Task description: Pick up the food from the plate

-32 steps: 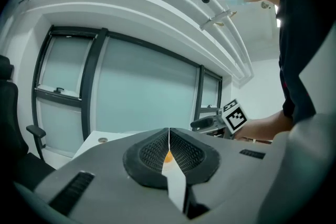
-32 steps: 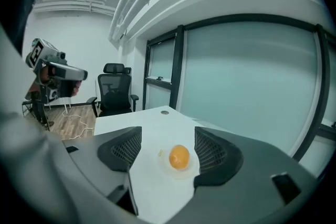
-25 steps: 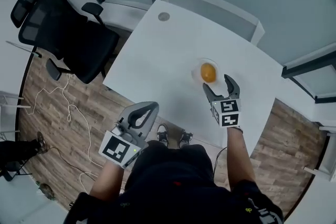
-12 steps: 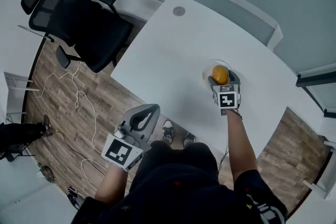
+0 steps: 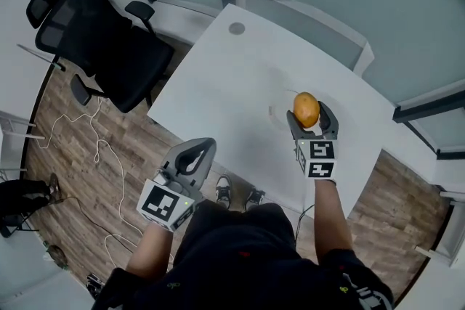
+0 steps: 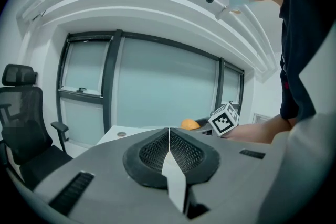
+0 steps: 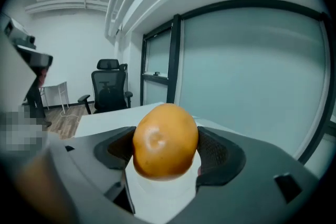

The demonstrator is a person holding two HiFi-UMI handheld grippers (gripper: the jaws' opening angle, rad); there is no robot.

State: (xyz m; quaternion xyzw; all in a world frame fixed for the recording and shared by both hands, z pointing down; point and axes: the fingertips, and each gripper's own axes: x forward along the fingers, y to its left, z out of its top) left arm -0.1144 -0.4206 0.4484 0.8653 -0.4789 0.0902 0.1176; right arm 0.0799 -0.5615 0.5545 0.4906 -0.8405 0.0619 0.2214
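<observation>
- Since a second ago, in the head view, the right gripper (image 5: 311,114) has reached the fruit (image 5: 306,109) and now pinches it just above the plate (image 5: 279,115) on the table (image 5: 218,76).
- Left gripper view: the left gripper (image 6: 169,139) has its fingers pressed together, empty.
- Right gripper view: fingers clamp the orange fruit's sides.

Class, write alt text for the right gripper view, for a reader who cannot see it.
The right tool grips an orange fruit between its two dark pads. Behind stand a white table, a black office chair and large windows.
</observation>
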